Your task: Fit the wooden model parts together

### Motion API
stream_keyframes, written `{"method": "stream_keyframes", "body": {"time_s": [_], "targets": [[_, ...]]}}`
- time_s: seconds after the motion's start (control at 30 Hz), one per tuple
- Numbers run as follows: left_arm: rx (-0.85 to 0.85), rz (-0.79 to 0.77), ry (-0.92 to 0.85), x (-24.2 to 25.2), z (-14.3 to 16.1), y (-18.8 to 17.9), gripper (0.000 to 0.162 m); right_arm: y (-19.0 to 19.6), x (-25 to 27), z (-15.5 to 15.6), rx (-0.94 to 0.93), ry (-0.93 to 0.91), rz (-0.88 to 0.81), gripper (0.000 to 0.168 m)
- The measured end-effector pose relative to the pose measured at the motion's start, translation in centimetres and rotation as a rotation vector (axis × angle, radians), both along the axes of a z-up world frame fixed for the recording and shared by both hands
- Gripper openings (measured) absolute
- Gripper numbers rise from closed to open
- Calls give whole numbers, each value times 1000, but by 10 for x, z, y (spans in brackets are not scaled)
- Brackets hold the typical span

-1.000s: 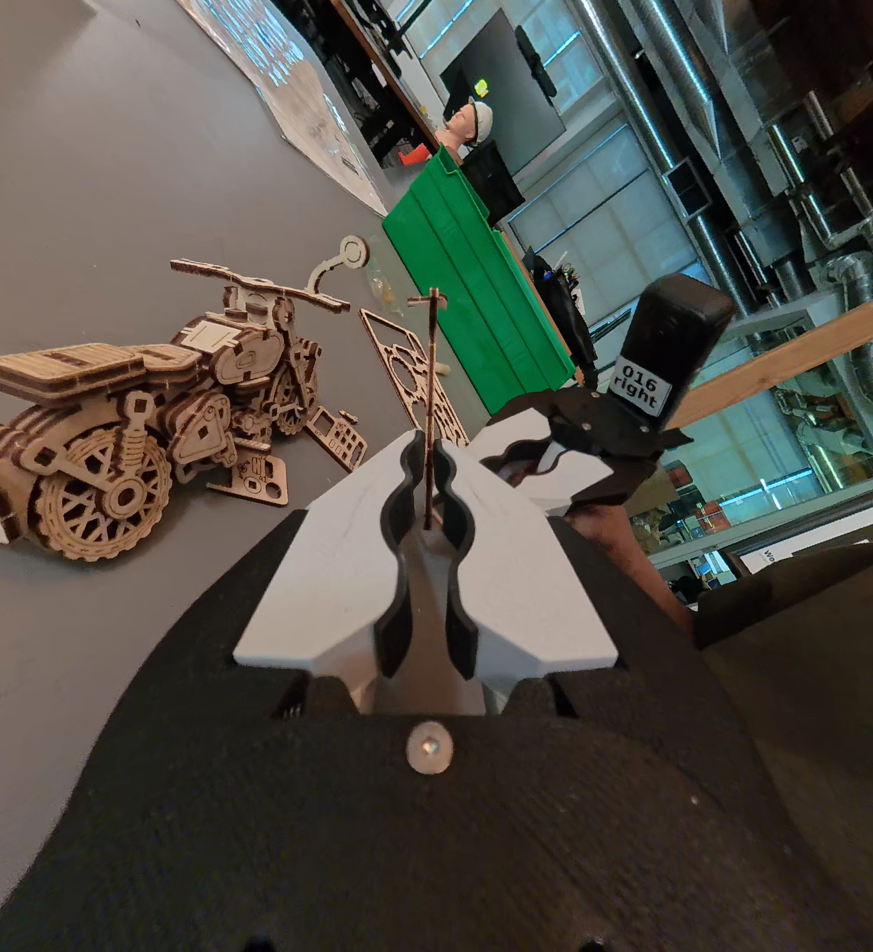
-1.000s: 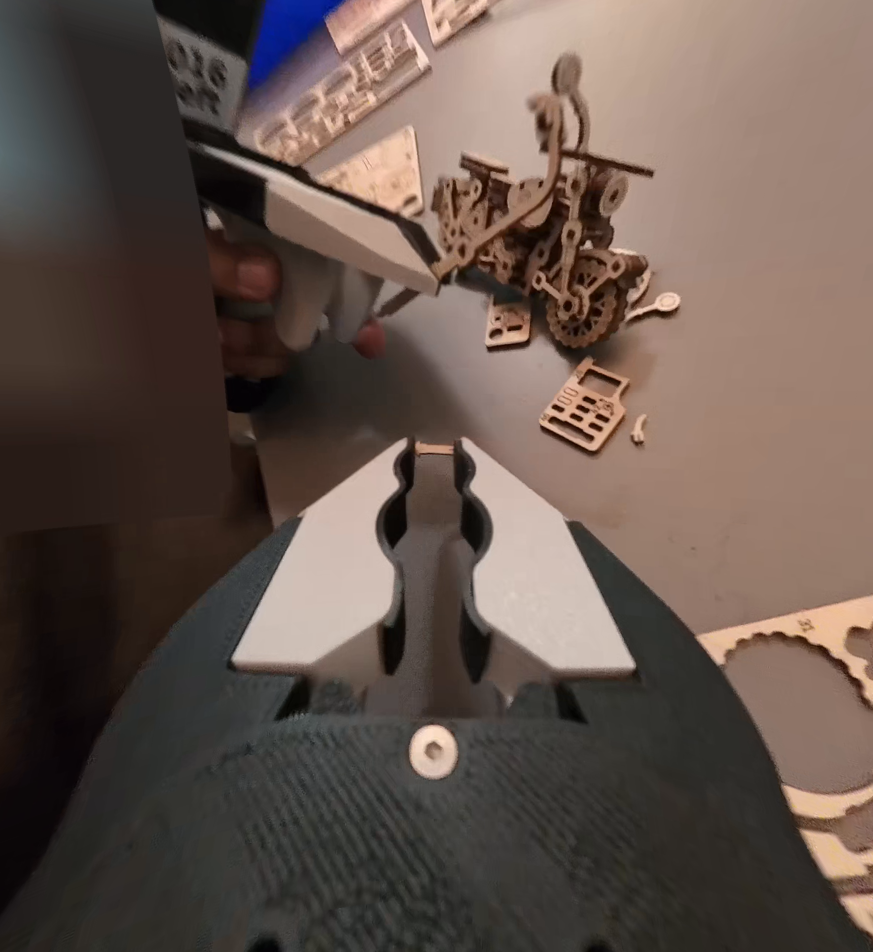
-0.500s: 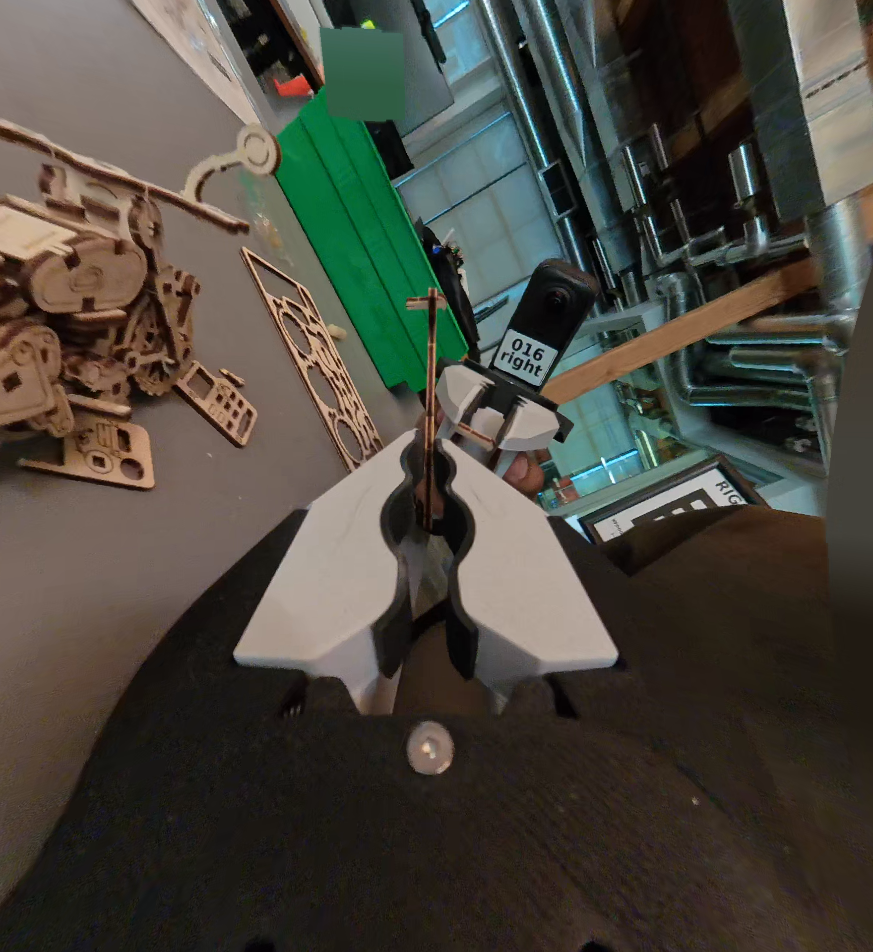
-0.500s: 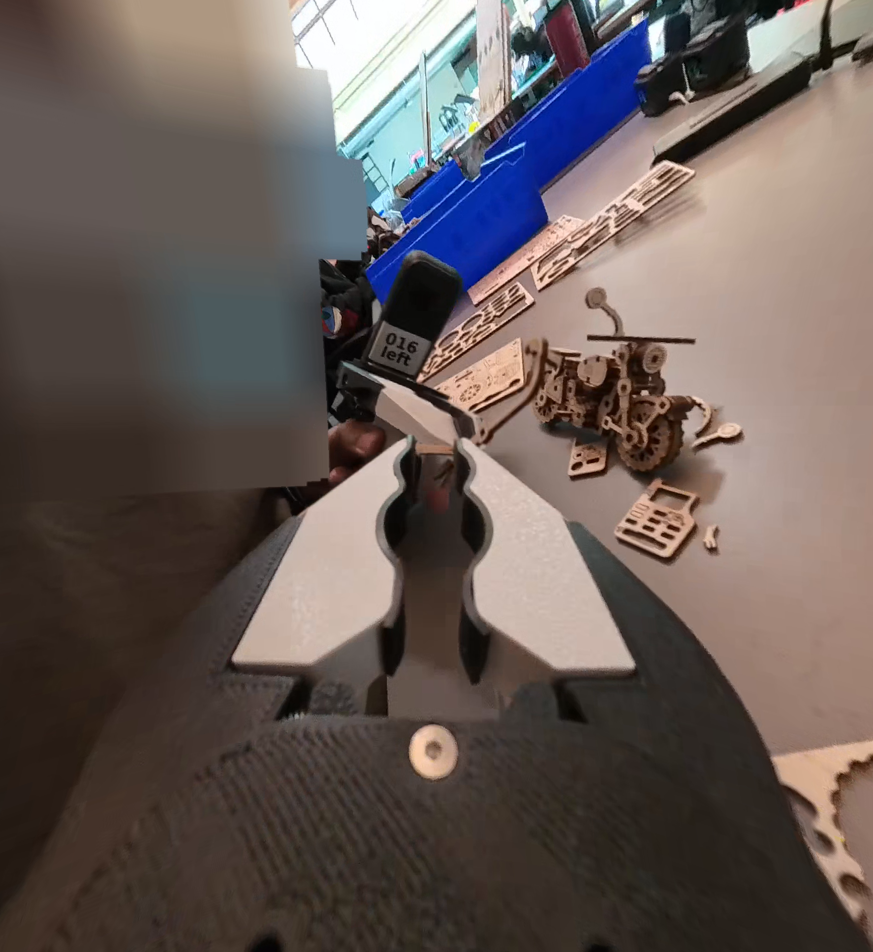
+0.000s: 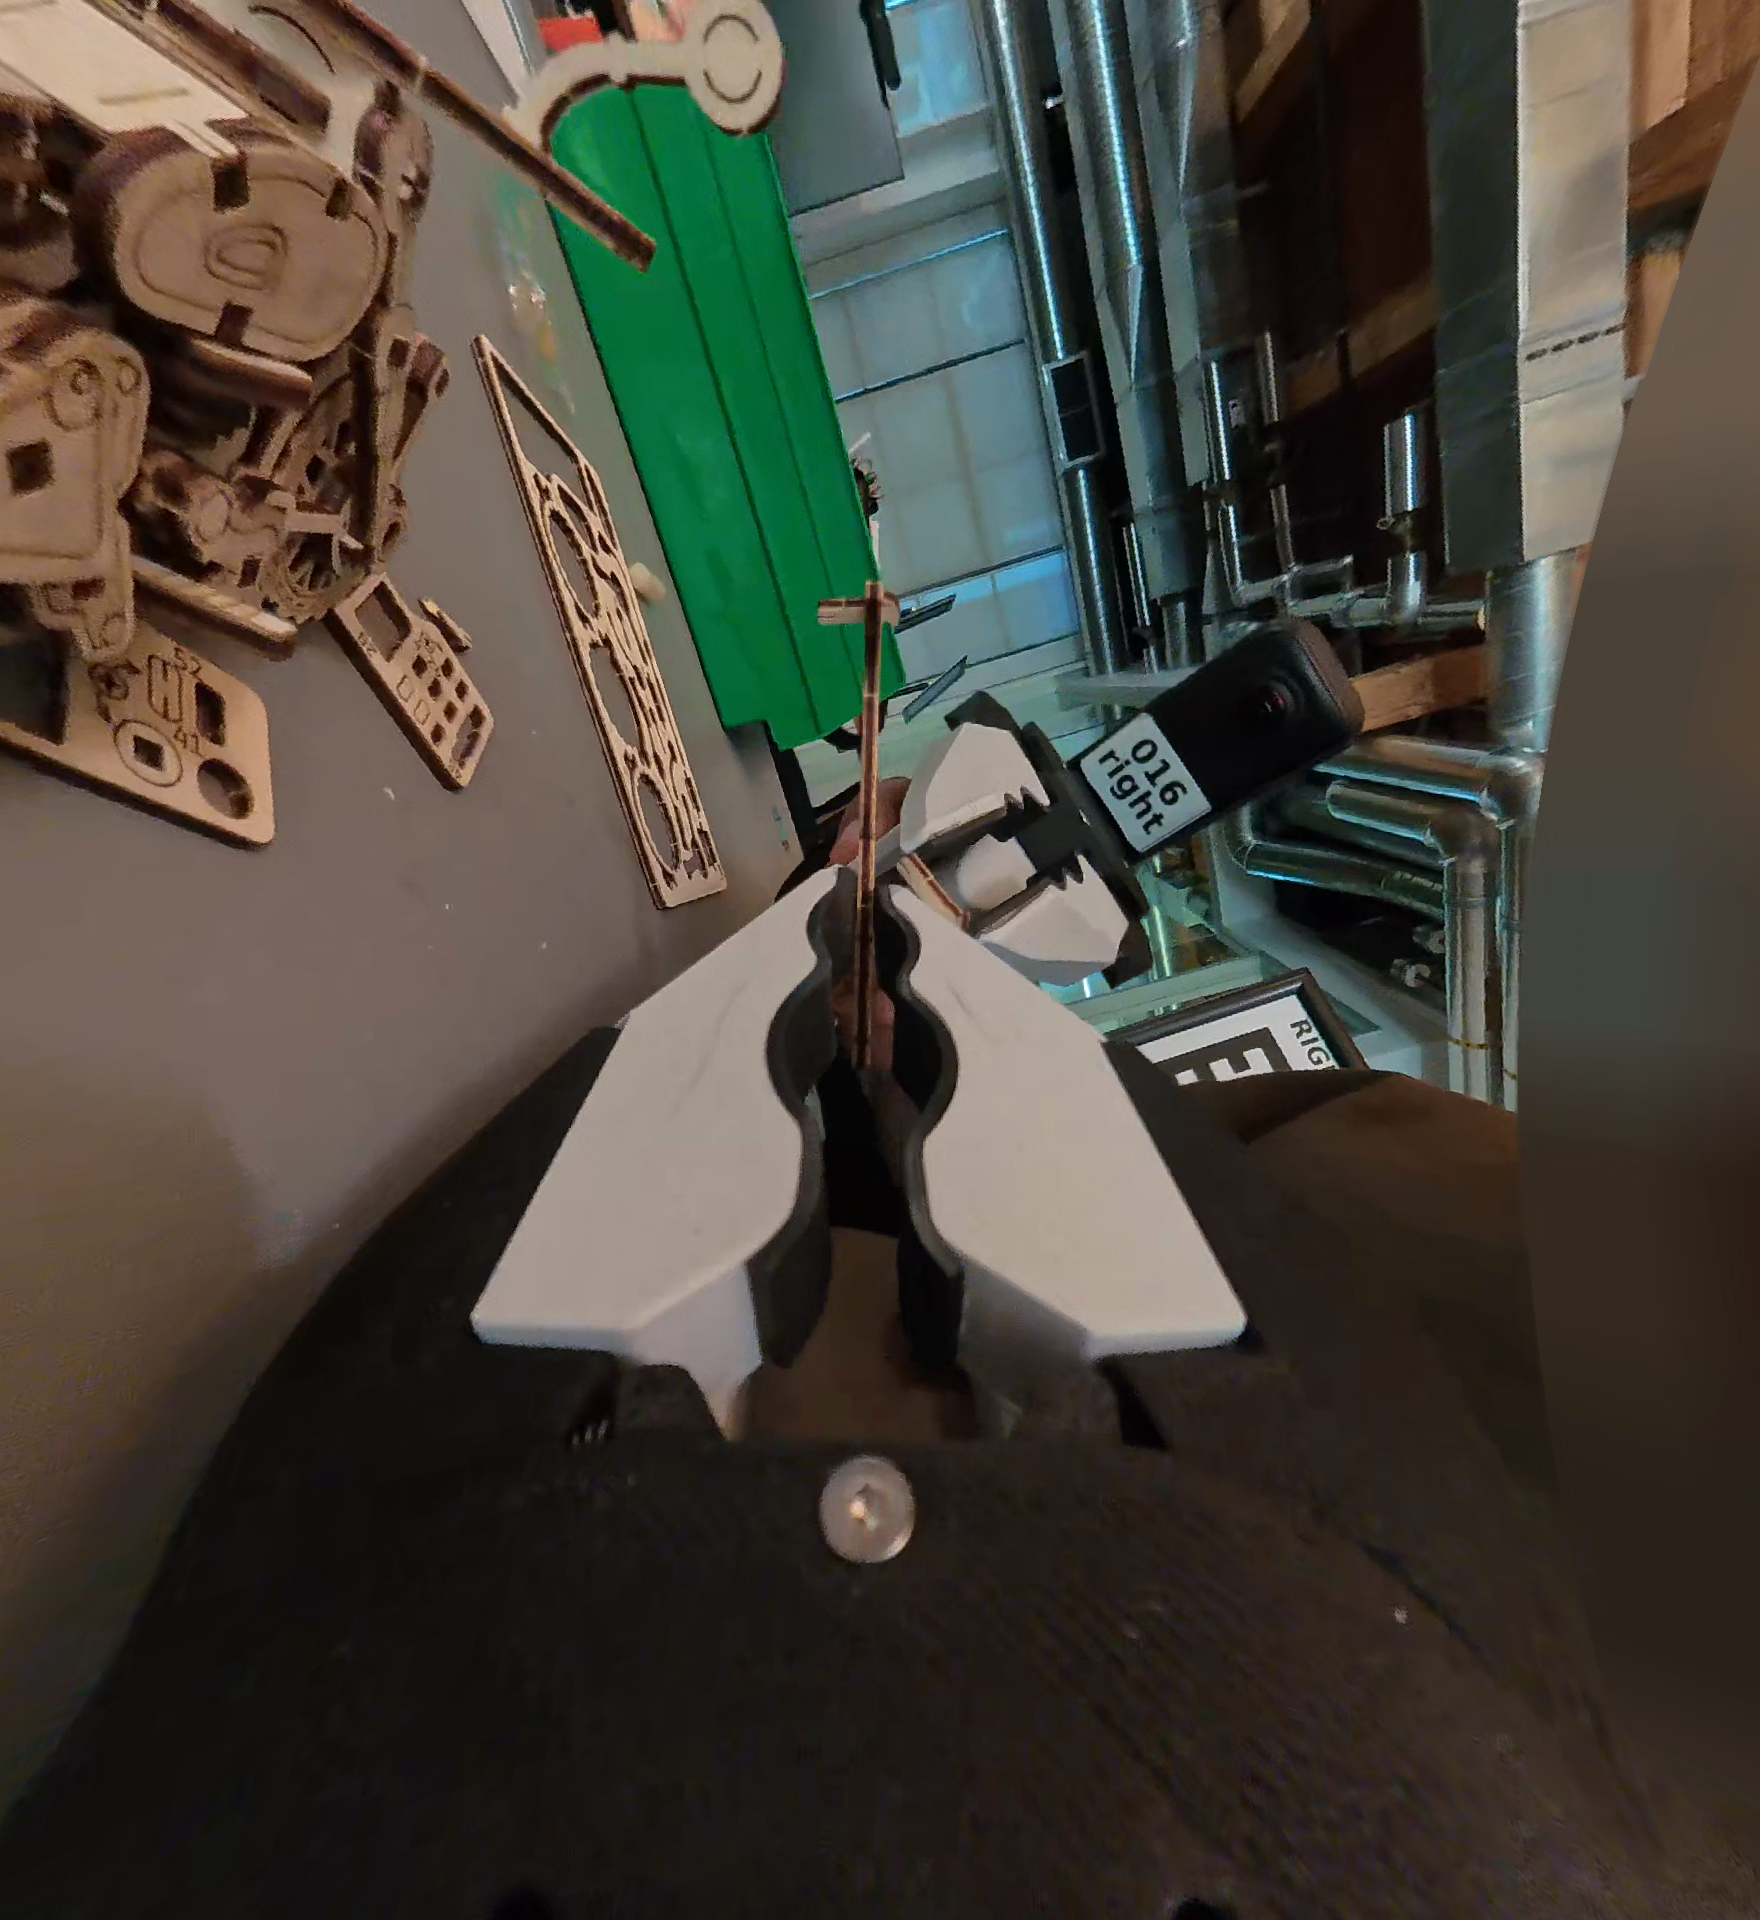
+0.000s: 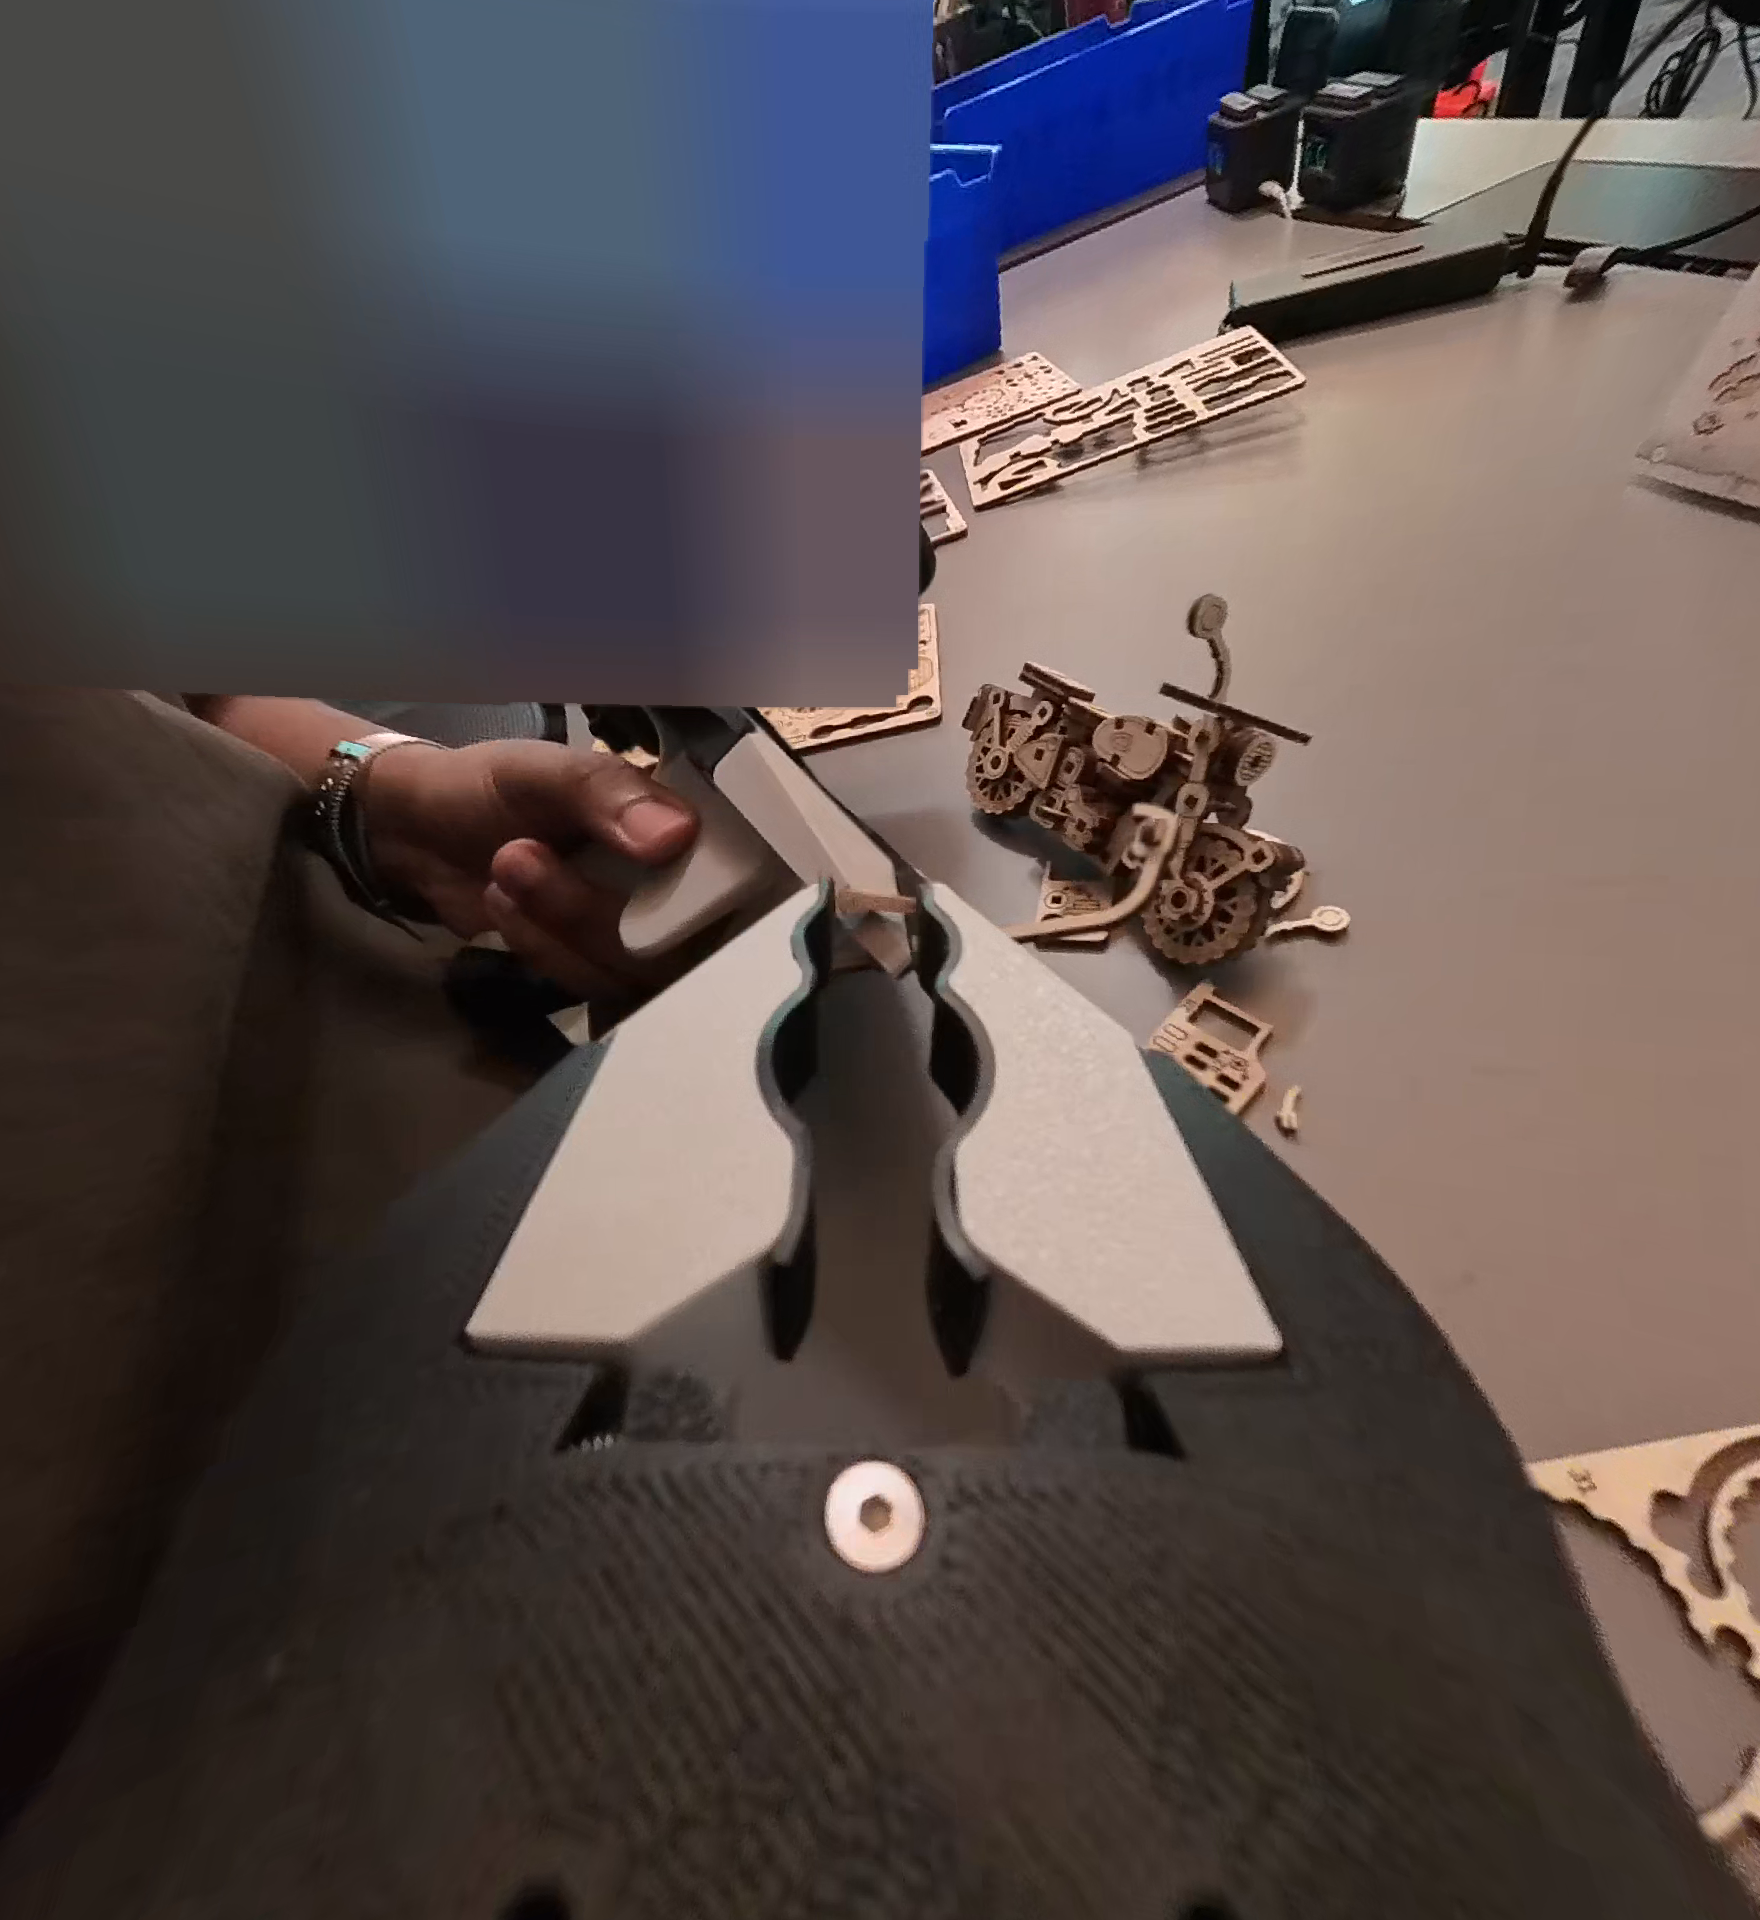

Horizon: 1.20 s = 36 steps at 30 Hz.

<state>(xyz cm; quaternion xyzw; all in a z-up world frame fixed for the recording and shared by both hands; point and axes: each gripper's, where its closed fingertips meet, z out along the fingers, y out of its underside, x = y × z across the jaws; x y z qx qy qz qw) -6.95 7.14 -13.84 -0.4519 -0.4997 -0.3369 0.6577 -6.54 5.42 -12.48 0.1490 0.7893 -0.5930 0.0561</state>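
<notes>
Partly hidden, thin wooden part (image 5: 868,831) edge-on in left gripper (image 5: 863,914)

Motorcycle model (image 6: 1136,800) and loose parts (image 6: 1211,1044) crowd table (image 6: 1478,727) ahead.

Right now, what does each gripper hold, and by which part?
Left gripper: thin wooden strip, by its lower end. Right gripper: small wooden piece, at the tips, by its ends.

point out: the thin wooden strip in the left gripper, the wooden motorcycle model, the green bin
thin wooden strip (image 5: 868,831), left wrist view, on its shaft.
brown wooden motorcycle model (image 6: 1125,774), right wrist view, on its body.
green plastic bin (image 5: 720,436), left wrist view, on its side wall.
</notes>
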Motion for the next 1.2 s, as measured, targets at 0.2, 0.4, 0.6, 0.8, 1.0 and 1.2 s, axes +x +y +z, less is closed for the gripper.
{"method": "stream_keyframes", "body": {"time_s": [0.2,0.4,0.6,0.8,1.0,1.2], "targets": [[17,2,-15,0,0,-1,0,-2,1,-1,25,40,-3,17],[22,6,-20,-1,0,-1,0,0,0,0,30,52,-18,16],[5,92,2,-13,1,-15,0,20,-20,9,6,42,-102,17],[-46,115,29,-17,-1,-20,0,51,-40,-47,332,-34,-173,17],[-52,93,26,-14,-3,-15,0,51,-37,-71,422,-27,-112,18],[-58,85,29,-13,-3,-14,0,47,-36,-83,479,-17,-95,14]]}}
